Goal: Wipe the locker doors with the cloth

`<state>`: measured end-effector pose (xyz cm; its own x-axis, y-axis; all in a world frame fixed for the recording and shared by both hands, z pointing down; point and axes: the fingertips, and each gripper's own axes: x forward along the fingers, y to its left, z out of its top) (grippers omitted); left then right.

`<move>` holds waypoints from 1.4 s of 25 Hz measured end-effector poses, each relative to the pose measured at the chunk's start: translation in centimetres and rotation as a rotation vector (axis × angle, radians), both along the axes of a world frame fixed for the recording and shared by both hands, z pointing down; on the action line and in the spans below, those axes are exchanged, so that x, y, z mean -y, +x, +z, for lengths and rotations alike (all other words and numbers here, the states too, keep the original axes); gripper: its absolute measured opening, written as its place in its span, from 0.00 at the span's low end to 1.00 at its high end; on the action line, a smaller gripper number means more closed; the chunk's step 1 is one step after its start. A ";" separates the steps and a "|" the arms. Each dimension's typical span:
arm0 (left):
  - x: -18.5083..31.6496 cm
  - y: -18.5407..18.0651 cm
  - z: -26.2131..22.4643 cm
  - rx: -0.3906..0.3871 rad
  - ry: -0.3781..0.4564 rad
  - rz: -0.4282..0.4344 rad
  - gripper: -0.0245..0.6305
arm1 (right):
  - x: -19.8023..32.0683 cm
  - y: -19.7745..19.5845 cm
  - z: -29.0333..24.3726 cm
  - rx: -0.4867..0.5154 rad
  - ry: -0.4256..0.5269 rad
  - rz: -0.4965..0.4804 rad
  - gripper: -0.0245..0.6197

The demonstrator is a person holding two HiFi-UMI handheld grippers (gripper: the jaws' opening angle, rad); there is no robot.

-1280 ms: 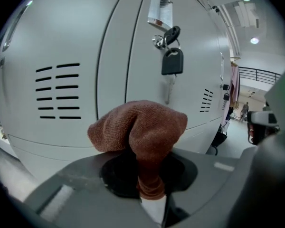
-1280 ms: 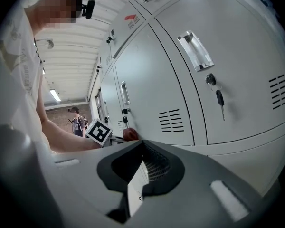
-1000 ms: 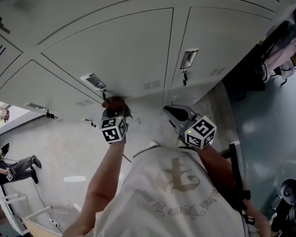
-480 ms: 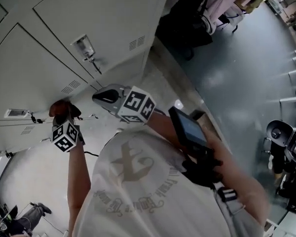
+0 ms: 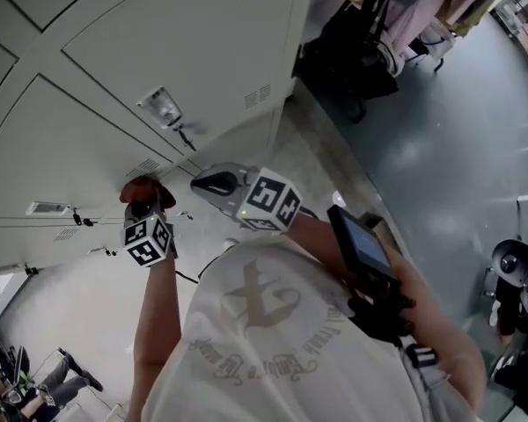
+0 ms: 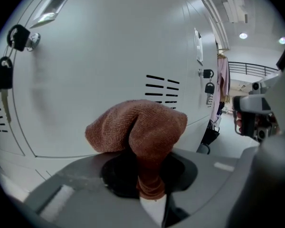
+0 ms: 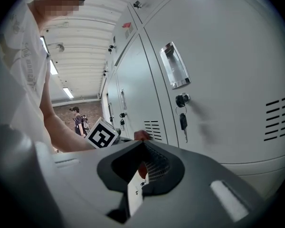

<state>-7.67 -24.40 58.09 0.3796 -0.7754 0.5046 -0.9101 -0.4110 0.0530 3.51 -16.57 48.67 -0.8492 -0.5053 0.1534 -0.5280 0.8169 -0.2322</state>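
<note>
A brown cloth (image 6: 137, 134) is bunched in my left gripper (image 6: 148, 179), which is shut on it. It is held up close to a grey locker door (image 6: 99, 56), just below the vent slots (image 6: 161, 87); I cannot tell whether it touches. In the head view the cloth (image 5: 139, 189) and left gripper (image 5: 142, 205) sit against the lower lockers (image 5: 79, 139). My right gripper (image 5: 209, 183) hangs just right of them, shut and holding nothing. In its own view, the right gripper (image 7: 141, 172) points along a door with a chrome handle (image 7: 175, 65).
Keys hang in locks (image 6: 4, 77) (image 7: 183, 120). A dark screen device (image 5: 361, 249) is strapped on the right forearm. Bags and clothes (image 5: 378, 33) stand at the locker row's end, beside open grey floor (image 5: 440, 148). A person (image 7: 79, 120) stands far down the aisle.
The head view swung right, off the locker fronts toward the floor and bags. Both grippers sit slightly further right in it. The cloth stays in the left gripper.
</note>
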 end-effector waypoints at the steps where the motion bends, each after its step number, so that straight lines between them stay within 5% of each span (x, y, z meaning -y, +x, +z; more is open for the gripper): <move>1: -0.2 1.0 0.2 -0.004 -0.002 0.012 0.16 | -0.4 0.8 0.0 -0.005 -0.003 0.008 0.05; 16: 0.1 9.5 -0.1 -0.029 -0.046 0.183 0.17 | -0.5 2.9 1.0 0.033 -0.049 -0.030 0.05; 23: 0.1 12.1 -4.4 -0.005 0.129 0.235 0.17 | -0.5 3.4 0.7 0.040 -0.049 -0.037 0.05; 35: 0.3 8.2 -5.6 0.008 0.174 0.174 0.16 | -0.6 1.1 1.2 0.037 -0.062 -0.061 0.05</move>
<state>0.52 -24.67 52.47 0.5120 -0.7742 0.3723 -0.8247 -0.5642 -0.0392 4.65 -15.97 49.89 -0.8837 -0.4432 0.1505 -0.4680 0.8305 -0.3022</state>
